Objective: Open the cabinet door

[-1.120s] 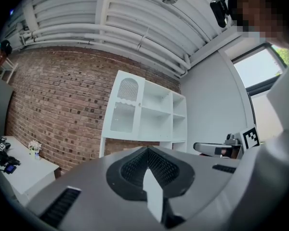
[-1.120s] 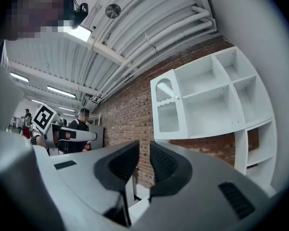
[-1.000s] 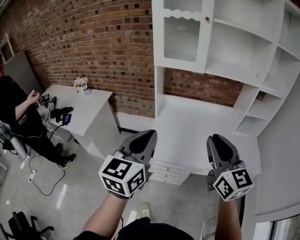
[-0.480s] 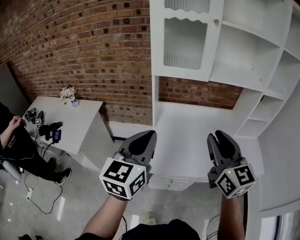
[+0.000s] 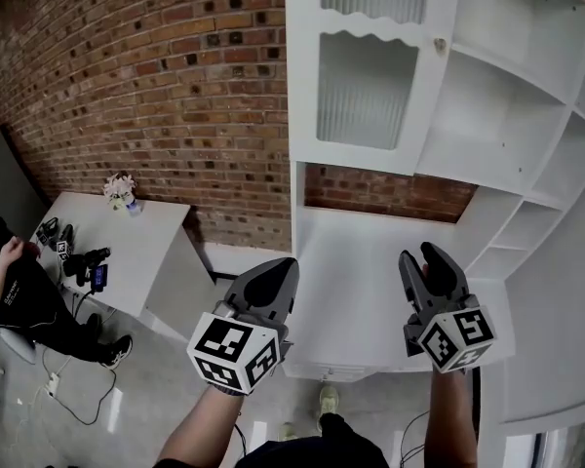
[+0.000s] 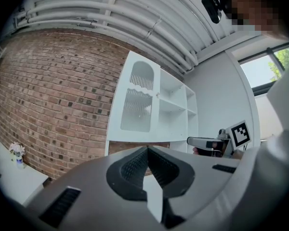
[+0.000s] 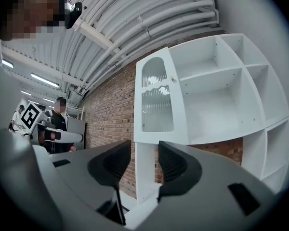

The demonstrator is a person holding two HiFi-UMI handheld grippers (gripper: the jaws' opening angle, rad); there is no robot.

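Note:
The white cabinet door (image 5: 366,66) with two ribbed glass panes hangs closed at the upper left of a white wall unit, its small knob (image 5: 439,43) on the right edge. Both grippers point level at the unit, well below the door and apart from it. My left gripper (image 5: 273,279) is shut and empty; its pads meet in the left gripper view (image 6: 147,150), with the door (image 6: 137,100) far ahead. My right gripper (image 5: 427,259) is open; its jaws have just been opening, with nothing between them (image 7: 144,153). The door (image 7: 156,102) and knob (image 7: 172,79) show above them.
Open white shelves (image 5: 512,115) fill the unit to the right of the door, over a white counter (image 5: 361,252) with drawers below. A brick wall (image 5: 156,86) runs behind. At left stands a white desk (image 5: 127,237) with camera gear, and a person (image 5: 10,291) beside it.
Both grippers have moved forward towards the white unit, which now looks larger and nearer. The right gripper's jaws have parted from nearly shut. The left gripper stays shut.

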